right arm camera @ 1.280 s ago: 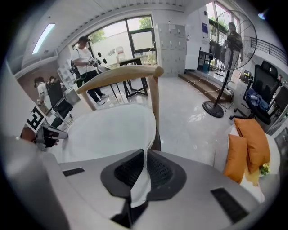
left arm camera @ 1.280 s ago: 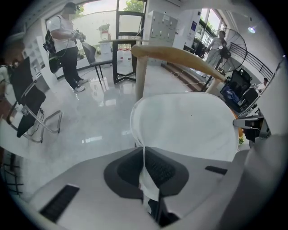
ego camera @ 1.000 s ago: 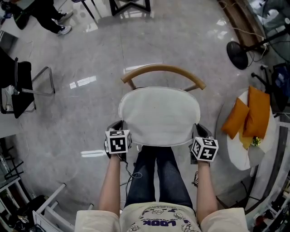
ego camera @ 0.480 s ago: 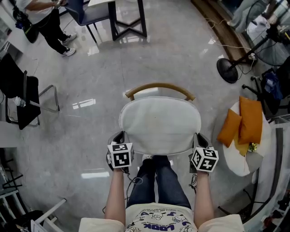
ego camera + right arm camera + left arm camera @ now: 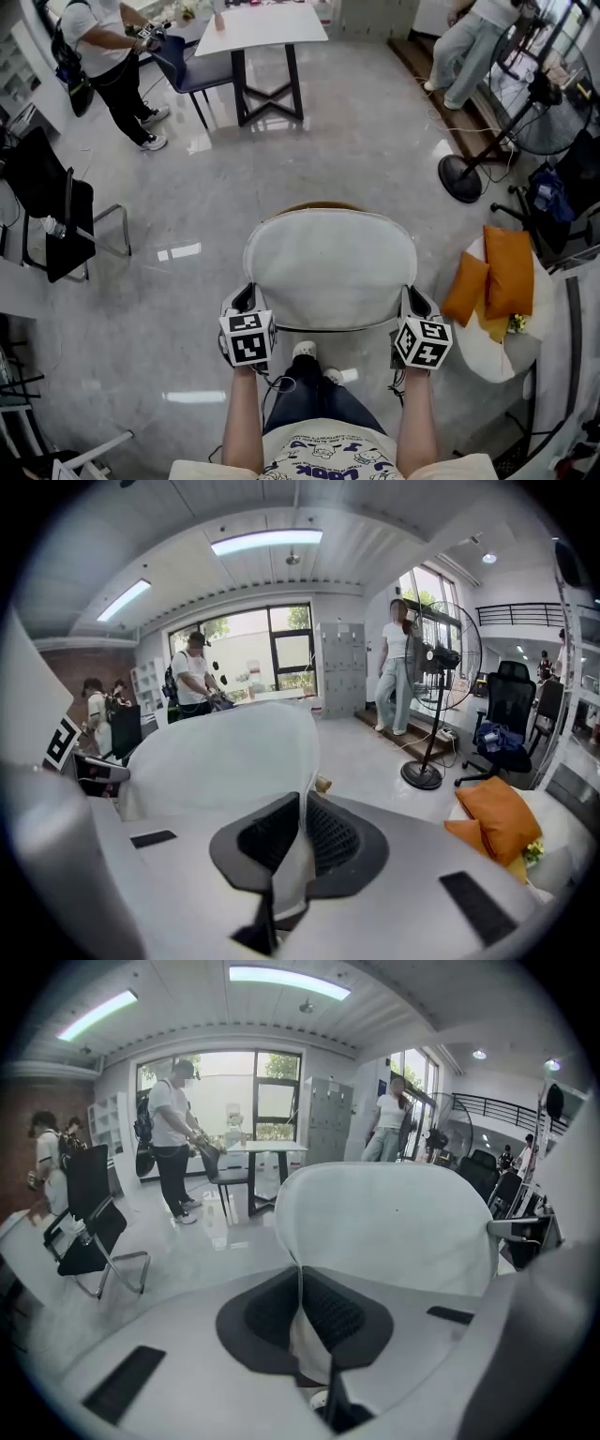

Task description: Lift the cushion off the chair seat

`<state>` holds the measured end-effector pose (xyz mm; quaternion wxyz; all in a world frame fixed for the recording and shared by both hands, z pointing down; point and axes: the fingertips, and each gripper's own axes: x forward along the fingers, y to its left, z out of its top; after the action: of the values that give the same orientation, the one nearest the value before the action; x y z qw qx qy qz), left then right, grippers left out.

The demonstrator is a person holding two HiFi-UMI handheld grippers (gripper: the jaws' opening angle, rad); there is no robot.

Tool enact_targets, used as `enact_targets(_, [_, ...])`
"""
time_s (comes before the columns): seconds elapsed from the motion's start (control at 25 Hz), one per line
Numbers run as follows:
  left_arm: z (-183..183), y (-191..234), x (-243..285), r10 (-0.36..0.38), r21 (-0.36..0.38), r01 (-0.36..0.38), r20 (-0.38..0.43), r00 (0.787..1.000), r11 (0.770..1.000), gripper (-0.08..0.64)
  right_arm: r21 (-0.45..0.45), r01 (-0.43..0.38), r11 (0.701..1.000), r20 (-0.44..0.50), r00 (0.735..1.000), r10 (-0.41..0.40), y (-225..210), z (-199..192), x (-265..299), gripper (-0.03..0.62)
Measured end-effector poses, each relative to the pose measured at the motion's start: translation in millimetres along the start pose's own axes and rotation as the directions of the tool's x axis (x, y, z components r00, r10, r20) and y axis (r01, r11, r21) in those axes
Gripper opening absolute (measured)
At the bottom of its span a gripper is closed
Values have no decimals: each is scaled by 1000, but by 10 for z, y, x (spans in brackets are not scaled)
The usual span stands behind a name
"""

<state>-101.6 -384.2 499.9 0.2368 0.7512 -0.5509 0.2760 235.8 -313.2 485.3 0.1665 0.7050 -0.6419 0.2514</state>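
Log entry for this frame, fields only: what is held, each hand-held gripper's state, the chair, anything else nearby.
held object: white cushion, held up by its two near corners
left hand-held gripper: shut on the cushion's left corner
right hand-held gripper: shut on the cushion's right corner
chair: mostly hidden under the cushion; only a strip of its wooden back shows
nearby: orange cushions on a white seat at right

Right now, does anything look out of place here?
Only the white cushion: it hangs above its chair, pinched at its near corners by the left gripper and right gripper. Nothing looks spilled or damaged.
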Motion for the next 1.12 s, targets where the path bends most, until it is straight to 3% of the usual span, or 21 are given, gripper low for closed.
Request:
enact_targets(0.24, [282, -203, -694, 14, -12, -12, 90, 996, 1000, 25, 0, -19, 1000, 74, 997, 19, -66, 299, -609, 41])
enact_targets(0.68, [342, -514, -1890, 17, -11, -16, 204, 979, 1000, 25, -4, -10, 1000, 186, 982, 10, -104, 485, -1840, 41])
enact_targets(1.12, [365, -964, -2523, 27, -1, -28, 278, 960, 1000, 25, -9, -11, 1000, 263, 965, 13, -416, 621, -2499, 40])
